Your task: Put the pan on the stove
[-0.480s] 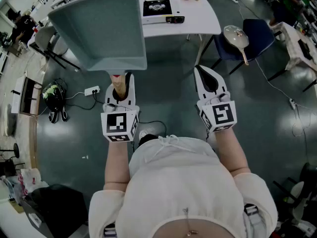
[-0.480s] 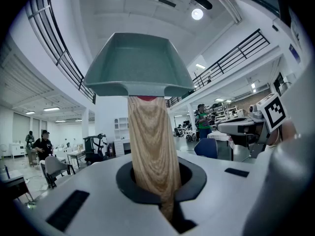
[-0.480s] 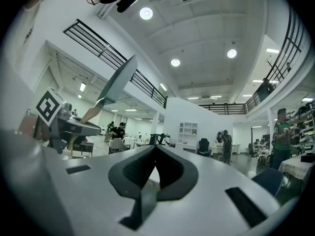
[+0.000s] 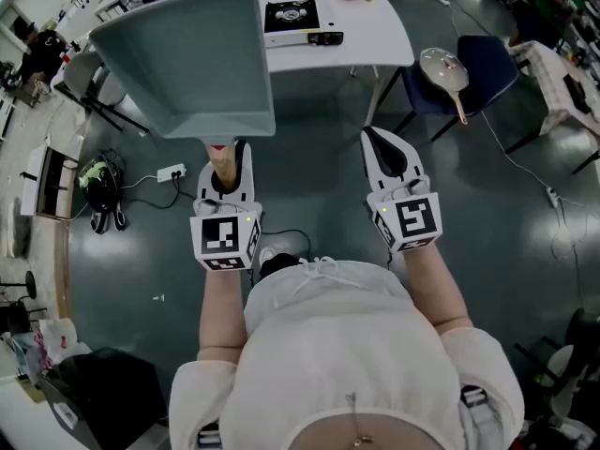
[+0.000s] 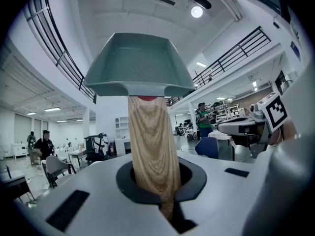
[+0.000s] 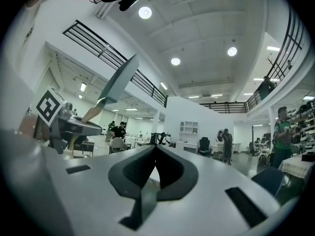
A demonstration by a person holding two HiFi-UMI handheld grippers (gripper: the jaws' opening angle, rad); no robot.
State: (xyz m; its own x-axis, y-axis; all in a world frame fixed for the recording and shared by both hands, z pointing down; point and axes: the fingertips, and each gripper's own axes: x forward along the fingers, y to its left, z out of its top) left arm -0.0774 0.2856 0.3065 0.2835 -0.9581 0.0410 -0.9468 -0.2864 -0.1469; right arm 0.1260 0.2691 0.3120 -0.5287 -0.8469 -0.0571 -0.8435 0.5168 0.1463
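Over grey floor (image 4: 319,172) hangs a square teal pan (image 4: 187,59).

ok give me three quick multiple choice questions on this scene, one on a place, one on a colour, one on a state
1. Where is the portable gas stove?
A on the white table
B in a sink
C on a shelf

2. What colour is the square pan?
A red
B teal
C yellow

3. What is the left claw doing?
A open and empty
B shut on the pan's wooden handle
C shut on nothing

Answers:
1 A, the head view shows it on the tabletop ahead.
2 B, its walls and underside are teal in both views.
3 B, the left gripper view shows the handle clamped between the jaws.
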